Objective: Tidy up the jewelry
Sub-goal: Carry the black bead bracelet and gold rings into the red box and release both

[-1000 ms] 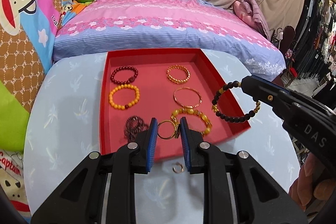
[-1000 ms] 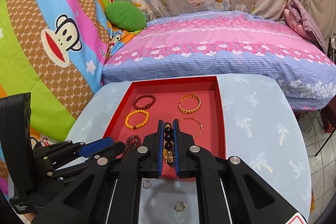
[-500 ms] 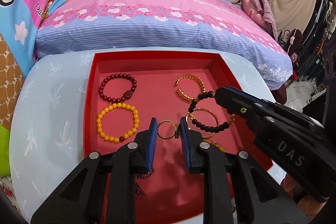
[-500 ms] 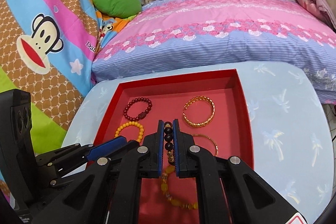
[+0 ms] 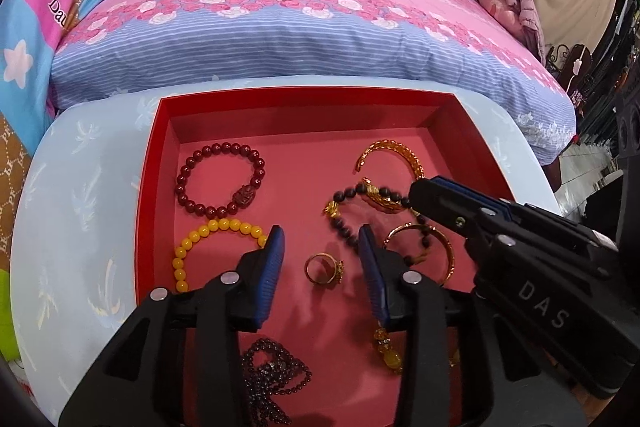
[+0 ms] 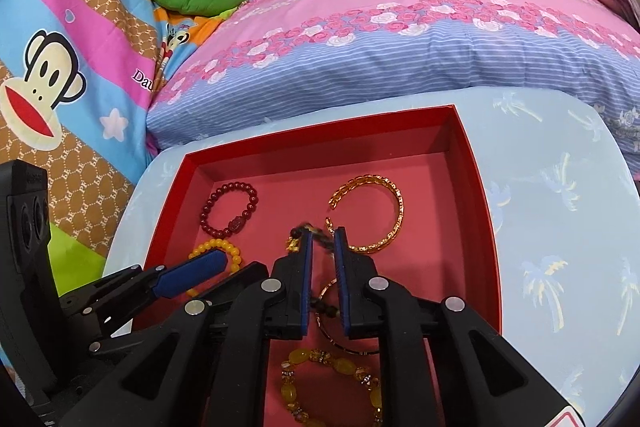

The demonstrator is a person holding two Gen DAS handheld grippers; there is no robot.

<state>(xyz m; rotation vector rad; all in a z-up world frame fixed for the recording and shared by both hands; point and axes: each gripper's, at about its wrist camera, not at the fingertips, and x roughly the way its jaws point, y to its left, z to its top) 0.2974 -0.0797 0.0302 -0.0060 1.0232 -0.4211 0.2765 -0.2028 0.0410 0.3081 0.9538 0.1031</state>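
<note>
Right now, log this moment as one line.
left gripper: jaws open, ring lying loose in tray | right gripper: jaws open, black bracelet blurred at their tips | grip: cannot tell

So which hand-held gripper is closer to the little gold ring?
Left. The left hand-held gripper is open with the gold ring between its fingers; the right hand-held gripper is off beside it.

One red tray (image 5: 156, 163) holds everything counted here. Beaded bracelets number four: one dark red (image 5: 218, 179) ahead-left of the left tongs, one yellow (image 5: 200, 243) beside their left finger, one black with gold charms (image 5: 352, 203) at the right tongs' tips, one amber (image 6: 332, 387) under the right tongs. Gold bangles: two, an open cuff (image 6: 372, 211) ahead and a thin one (image 5: 440, 251). One gold ring (image 5: 323, 269) between the left fingers. One dark bead necklace (image 5: 272, 375) beneath the left tongs.
</note>
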